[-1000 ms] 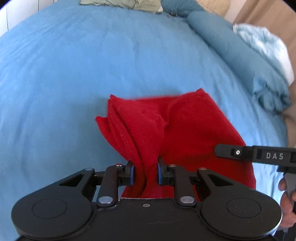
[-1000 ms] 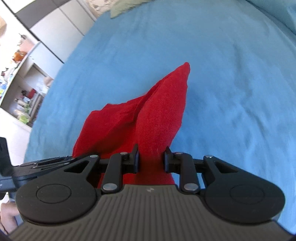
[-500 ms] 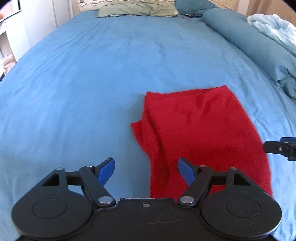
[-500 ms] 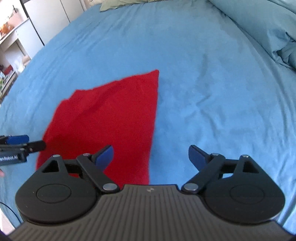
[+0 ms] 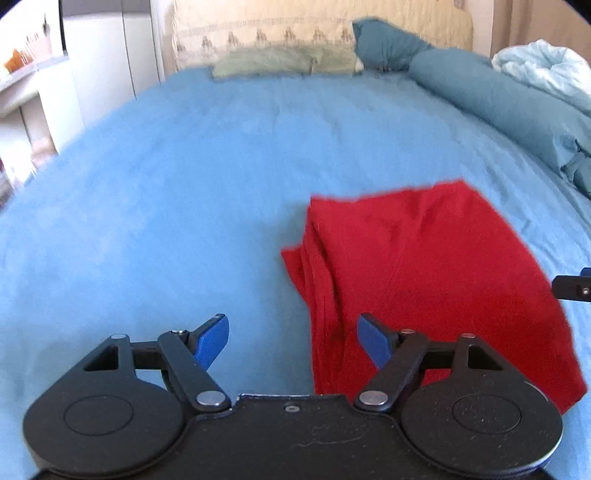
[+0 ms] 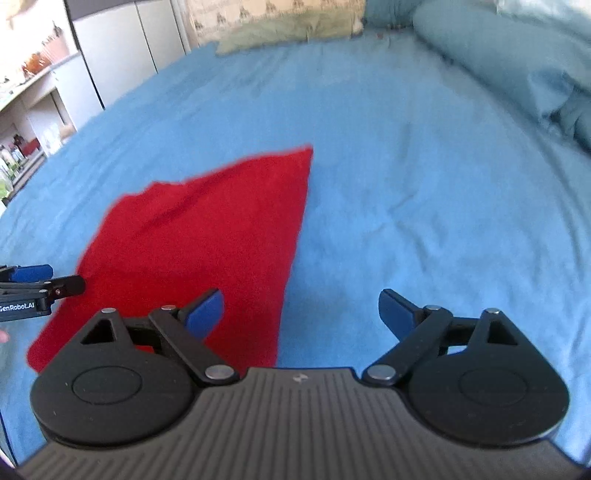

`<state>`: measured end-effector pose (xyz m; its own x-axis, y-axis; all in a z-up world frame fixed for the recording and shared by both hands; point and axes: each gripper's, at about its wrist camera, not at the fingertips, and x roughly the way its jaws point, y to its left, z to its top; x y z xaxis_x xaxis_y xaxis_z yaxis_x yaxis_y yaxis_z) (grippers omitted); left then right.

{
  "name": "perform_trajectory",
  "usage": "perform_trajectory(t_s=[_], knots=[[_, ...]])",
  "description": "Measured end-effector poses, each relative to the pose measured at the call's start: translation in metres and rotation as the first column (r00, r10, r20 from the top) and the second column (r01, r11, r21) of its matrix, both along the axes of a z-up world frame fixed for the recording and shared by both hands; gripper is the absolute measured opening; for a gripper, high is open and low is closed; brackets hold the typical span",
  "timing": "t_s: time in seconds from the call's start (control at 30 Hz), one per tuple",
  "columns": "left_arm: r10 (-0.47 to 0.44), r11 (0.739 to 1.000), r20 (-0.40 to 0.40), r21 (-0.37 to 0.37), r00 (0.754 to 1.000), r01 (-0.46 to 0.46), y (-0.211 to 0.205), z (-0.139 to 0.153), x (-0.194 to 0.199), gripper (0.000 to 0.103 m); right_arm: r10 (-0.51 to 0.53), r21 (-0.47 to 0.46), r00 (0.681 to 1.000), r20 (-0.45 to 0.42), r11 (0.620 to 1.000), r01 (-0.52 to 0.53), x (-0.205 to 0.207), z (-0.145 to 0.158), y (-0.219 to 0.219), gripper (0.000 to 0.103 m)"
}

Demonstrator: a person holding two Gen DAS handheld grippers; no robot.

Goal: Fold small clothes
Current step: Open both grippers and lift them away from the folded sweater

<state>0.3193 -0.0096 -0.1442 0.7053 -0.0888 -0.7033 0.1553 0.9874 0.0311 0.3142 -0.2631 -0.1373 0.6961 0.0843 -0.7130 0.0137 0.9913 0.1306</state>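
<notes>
Plain bright red knit garment (image 5: 436, 273): solid colour, darker red in its creases along one edge. No print seen.

Sky-blue bedsheet (image 5: 177, 184): uniform, faint paler streaks.

Dull teal rolled duvet (image 5: 517, 103): solid, deeper than the sheet. Pale icy-blue crumpled blanket (image 5: 543, 70) behind it, near white in the light.

Flat sage-green pillow (image 5: 266, 62): plain. Cream headboard cloth (image 5: 266, 35): a row of small grey-brown motifs across it, shapes too blurred to name.

Left black plastic gripper (image 5: 291, 339): royal-blue pads (image 5: 212, 341), silver pivots. Right black gripper (image 6: 301, 314): same blue pads (image 6: 205, 312), grey ribbed body.

White glossy wardrobe doors (image 6: 122, 48).
</notes>
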Motion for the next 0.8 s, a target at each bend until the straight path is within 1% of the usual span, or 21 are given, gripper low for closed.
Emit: perform_trajectory(t_s=[0.07,0.1,0.17,0.23,0.27,0.3,0.37,0.47,0.57,0.7,0.8], knots=[[0.009,1.000,0.042,-0.007,0.999,-0.009,0.001,0.024,-0.015,0.084,0.004,0.001,0.999,0.052,1.000,-0.004,-0.018,0.022,0.002,0.103],[0.015,1.000,0.062,-0.017,0.998,-0.014,0.003,0.039,-0.025,0.086,0.003,0.002,0.997,0.076,1.000,-0.003,-0.029,0.036,0.003,0.103],[0.024,0.999,0.094,-0.027,0.995,-0.022,0.006,0.069,-0.047,0.090,-0.004,0.006,0.995,0.103,1.000,0.003,-0.050,0.060,0.006,0.103],[0.048,0.999,0.144,-0.017,0.988,-0.046,0.008,0.101,-0.075,0.098,-0.012,0.015,0.993,0.118,1.000,0.010,-0.075,0.088,0.010,0.103],[0.063,0.998,0.161,-0.013,0.985,-0.062,0.008,0.115,-0.088,0.103,-0.020,0.015,0.992,0.126,1.000,0.018,-0.087,0.100,0.012,0.103],[0.074,0.997,0.179,-0.022,0.981,-0.072,0.010,0.130,-0.105,0.103,-0.025,0.008,0.991,0.130,1.000,0.024,-0.100,0.112,0.015,0.103],[0.091,0.995,0.184,-0.050,0.979,-0.083,0.013,0.150,-0.131,0.103,-0.031,-0.026,0.990,0.137,0.999,0.035,-0.125,0.134,0.022,0.103],[0.116,0.991,0.155,-0.083,0.981,-0.104,0.016,0.166,-0.162,0.103,-0.054,-0.044,0.989,0.139,0.997,0.061,-0.162,0.158,0.028,0.103],[0.123,0.991,0.135,-0.060,0.983,-0.116,0.015,0.173,-0.192,0.103,-0.067,-0.048,0.990,0.126,0.996,0.074,-0.196,0.171,0.034,0.103],[0.127,0.992,0.120,0.004,0.985,-0.129,0.009,0.170,-0.226,0.103,-0.082,-0.070,0.993,0.087,0.994,0.088,-0.231,0.173,0.040,0.103],[0.131,0.991,0.095,0.014,0.987,-0.133,0.010,0.161,-0.239,0.103,-0.106,-0.078,0.992,0.067,0.991,0.111,-0.251,0.167,0.044,0.103]])
